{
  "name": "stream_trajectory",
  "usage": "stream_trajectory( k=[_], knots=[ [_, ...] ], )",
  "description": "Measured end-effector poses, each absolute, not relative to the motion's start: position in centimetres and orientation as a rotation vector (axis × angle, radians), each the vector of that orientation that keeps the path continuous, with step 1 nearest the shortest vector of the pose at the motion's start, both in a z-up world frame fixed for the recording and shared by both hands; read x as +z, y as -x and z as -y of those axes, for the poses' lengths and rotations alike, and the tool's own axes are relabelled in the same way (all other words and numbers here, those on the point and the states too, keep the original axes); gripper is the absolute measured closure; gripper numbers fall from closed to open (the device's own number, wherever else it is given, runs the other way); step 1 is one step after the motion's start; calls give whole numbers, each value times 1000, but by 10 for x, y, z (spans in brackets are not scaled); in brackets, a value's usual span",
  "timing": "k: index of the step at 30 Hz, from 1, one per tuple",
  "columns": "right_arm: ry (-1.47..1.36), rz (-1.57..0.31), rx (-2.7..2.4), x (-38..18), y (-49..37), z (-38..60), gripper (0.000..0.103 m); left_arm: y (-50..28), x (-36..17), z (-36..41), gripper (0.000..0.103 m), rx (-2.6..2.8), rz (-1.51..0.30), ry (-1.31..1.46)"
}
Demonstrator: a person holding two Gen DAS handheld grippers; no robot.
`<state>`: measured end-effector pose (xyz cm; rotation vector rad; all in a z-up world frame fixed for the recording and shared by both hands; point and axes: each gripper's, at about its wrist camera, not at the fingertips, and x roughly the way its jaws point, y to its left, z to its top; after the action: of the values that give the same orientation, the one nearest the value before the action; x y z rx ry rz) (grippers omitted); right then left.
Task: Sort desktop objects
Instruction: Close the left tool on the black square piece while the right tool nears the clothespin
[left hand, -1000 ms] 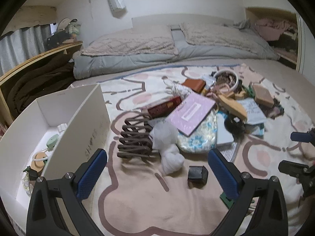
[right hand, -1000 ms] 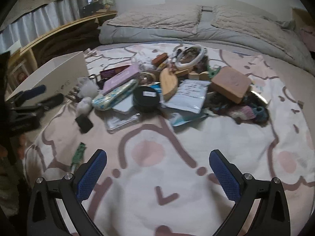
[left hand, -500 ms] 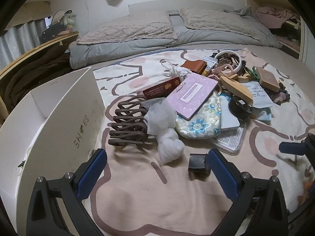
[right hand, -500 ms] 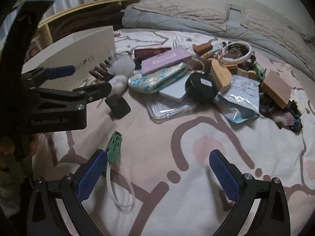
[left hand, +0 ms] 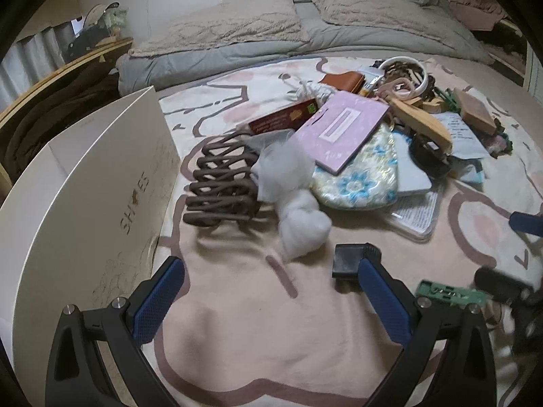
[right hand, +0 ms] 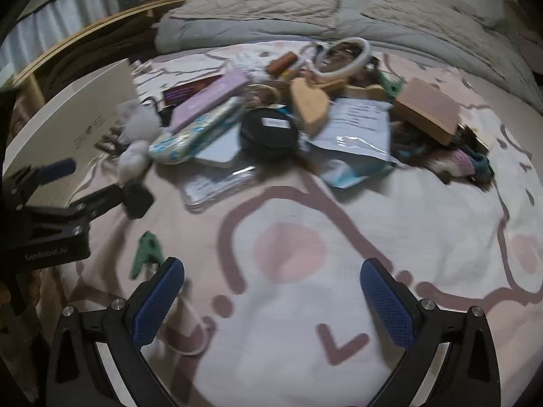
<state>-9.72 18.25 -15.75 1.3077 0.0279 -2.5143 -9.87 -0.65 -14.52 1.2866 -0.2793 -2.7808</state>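
Clutter pile [left hand: 356, 142] beside shoebox [left hand: 88, 190]

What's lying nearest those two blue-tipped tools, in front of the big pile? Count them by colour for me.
Brown: 1, hair claw
White: 1, gauze pouch
Black: 1, small box
Green: 1, tag
Total: 4

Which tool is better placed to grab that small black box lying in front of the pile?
Probably the left tool. It is open, and the small black box sits right at its right-hand fingertip. The right tool is also open but hovers over bare blanket, with the box off to its far left.
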Motion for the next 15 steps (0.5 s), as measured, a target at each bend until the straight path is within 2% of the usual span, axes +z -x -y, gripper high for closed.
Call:
stream_trajectory(
  k=[7, 15],
  knots=[
    [-1327, 20, -2499, -159, 100, -189, 0, 90, -136, 2, 0, -2786, 408, -1205],
    [-1345, -29, -2507, -163, 101, -182, 0, 103, -127, -3, 0, -2862, 313, -1165]
  ],
)
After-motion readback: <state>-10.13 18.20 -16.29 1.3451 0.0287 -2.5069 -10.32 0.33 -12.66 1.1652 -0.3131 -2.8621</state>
